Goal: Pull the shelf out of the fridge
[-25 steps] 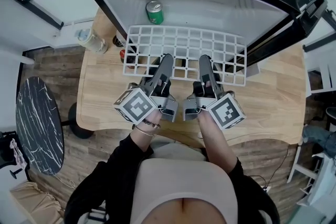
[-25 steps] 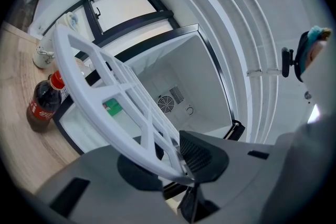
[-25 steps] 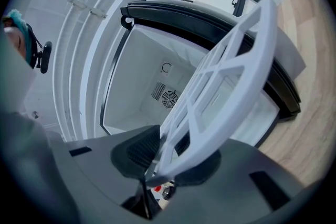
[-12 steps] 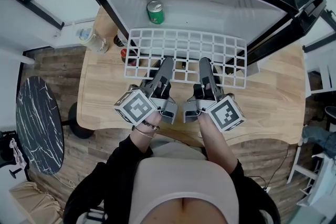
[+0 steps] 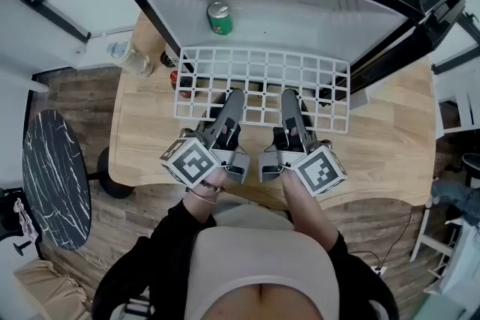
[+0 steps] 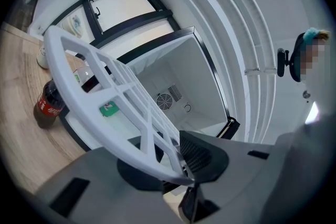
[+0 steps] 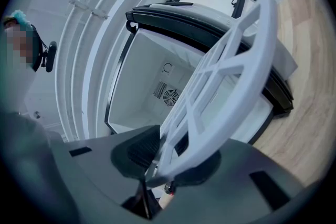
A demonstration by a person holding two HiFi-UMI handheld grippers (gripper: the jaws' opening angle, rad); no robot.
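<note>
The white grid shelf (image 5: 262,75) sticks out of the open black fridge (image 5: 315,15) and hangs over the wooden table (image 5: 390,154). My left gripper (image 5: 233,98) is shut on the shelf's front edge left of centre. My right gripper (image 5: 288,98) is shut on the same edge right of centre. In the left gripper view the shelf (image 6: 105,86) runs up and left from between the jaws of the left gripper (image 6: 173,160). In the right gripper view the shelf (image 7: 236,76) rises up and right from the right gripper (image 7: 163,157). A green can (image 5: 219,17) stands inside the fridge.
A cola bottle (image 6: 47,105) stands on the table under the shelf's left corner, its red cap (image 5: 175,76) showing in the head view. A pale jar (image 5: 127,56) sits at the table's left rear. The fridge door (image 5: 442,22) stands open at right.
Both grippers have drawn back toward the person, and the shelf has slid a little further out of the fridge with them. The can has not moved.
</note>
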